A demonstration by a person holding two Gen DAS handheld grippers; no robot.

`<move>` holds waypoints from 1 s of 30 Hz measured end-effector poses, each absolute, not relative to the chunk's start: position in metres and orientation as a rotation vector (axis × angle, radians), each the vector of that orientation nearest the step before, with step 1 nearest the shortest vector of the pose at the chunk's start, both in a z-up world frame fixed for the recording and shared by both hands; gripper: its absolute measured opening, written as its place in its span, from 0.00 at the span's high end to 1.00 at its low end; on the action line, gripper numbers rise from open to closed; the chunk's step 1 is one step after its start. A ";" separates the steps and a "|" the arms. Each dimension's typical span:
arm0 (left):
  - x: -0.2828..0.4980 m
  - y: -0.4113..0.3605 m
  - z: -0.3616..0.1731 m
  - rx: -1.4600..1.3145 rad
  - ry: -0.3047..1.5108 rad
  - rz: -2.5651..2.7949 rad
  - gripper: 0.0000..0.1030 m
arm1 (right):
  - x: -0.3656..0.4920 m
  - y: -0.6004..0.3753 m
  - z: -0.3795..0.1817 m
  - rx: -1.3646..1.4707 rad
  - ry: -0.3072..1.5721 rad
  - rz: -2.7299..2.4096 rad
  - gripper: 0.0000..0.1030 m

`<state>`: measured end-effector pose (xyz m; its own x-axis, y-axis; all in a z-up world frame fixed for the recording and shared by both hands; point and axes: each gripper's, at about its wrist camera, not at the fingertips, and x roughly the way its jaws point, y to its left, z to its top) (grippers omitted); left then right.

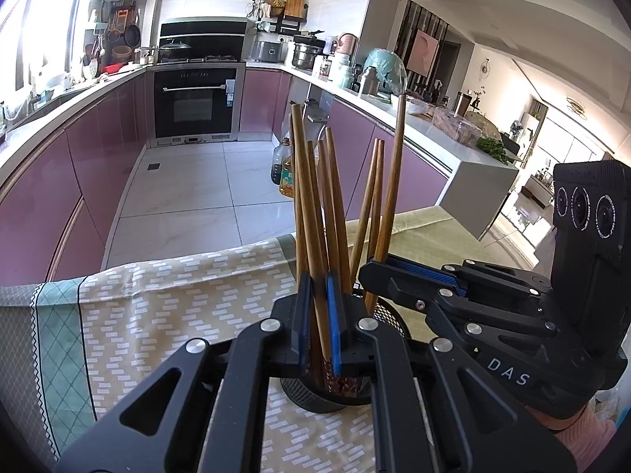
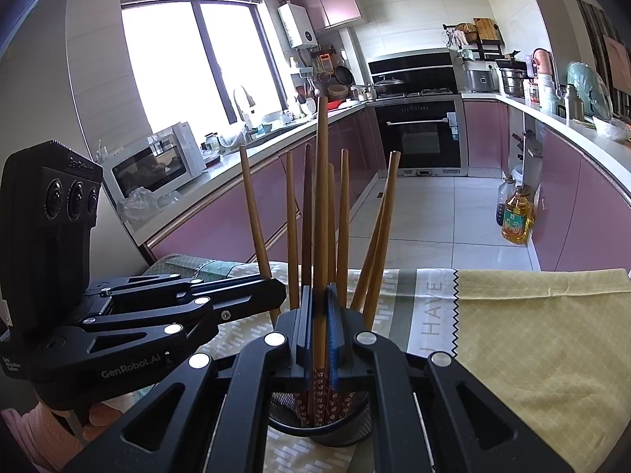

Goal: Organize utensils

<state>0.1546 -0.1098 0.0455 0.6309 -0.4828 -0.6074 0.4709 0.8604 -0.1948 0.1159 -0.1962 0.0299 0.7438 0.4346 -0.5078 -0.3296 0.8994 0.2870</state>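
A black mesh holder [image 1: 311,396] [image 2: 335,433] stands on the tablecloth with several wooden chopsticks upright in it, their patterned red ends down. My left gripper [image 1: 319,287] is shut on one chopstick [image 1: 305,197] just above the holder's rim. It reaches in from the left in the right wrist view, where the left gripper [image 2: 276,285] grips the leftmost leaning chopstick [image 2: 254,216]. My right gripper [image 2: 320,291] is shut on the tallest chopstick [image 2: 321,197]. Seen from the left wrist, the right gripper [image 1: 370,270] comes in from the right, on the long chopstick [image 1: 392,181].
A patterned tablecloth [image 1: 157,295] [image 2: 532,335] covers the table, whose far edge lies just past the holder. Beyond is tiled kitchen floor with oil bottles [image 1: 286,173] [image 2: 516,216] by pink cabinets. A microwave [image 2: 154,165] sits on the left counter.
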 end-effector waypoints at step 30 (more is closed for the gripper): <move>0.167 -0.113 0.034 -0.026 0.735 -0.538 0.91 | 0.132 -0.195 0.031 0.214 0.620 0.402 0.94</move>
